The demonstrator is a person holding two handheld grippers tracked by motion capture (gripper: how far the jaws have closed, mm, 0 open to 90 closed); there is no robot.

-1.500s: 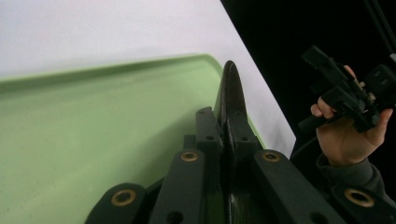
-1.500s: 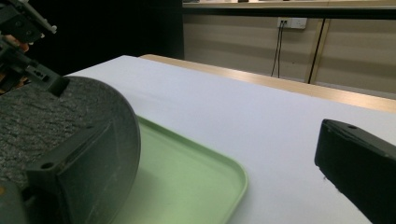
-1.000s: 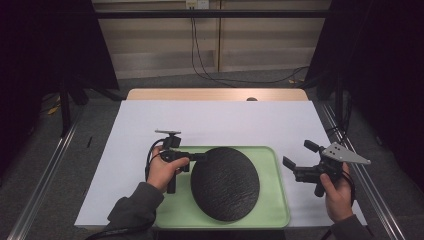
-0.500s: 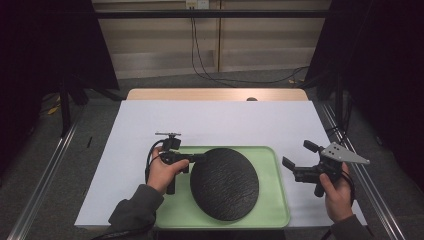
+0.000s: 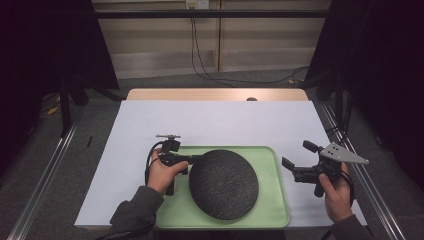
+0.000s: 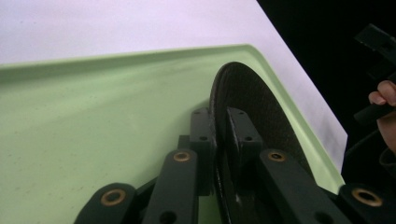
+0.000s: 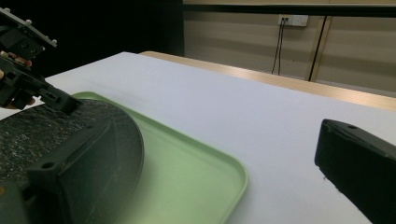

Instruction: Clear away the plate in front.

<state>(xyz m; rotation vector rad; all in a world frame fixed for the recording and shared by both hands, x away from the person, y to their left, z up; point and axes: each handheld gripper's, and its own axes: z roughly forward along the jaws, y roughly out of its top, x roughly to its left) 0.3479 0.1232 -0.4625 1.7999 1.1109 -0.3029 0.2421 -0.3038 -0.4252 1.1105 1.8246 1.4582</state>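
Observation:
A round dark textured plate (image 5: pixel 223 184) lies in the light green tray (image 5: pixel 272 200) at the table's near edge. My left gripper (image 5: pixel 196 159) reaches in from the left and grips the plate's left rim. In the left gripper view its two pads (image 6: pixel 203 133) sit on either side of the rim of the plate (image 6: pixel 254 100) and still touch it, though the jaws have just been opening. My right gripper (image 5: pixel 298 156) is held just off the tray's right edge, open, with nothing between its jaws. The right gripper view shows the plate (image 7: pixel 56 126) and the tray (image 7: pixel 196 172) ahead.
A white sheet (image 5: pixel 215 120) covers the table, and a strip of wood (image 5: pixel 215 94) shows along the far edge. Metal rails (image 5: pixel 45 185) run down both sides of the table. Cables (image 5: pixel 200 55) hang at the back wall.

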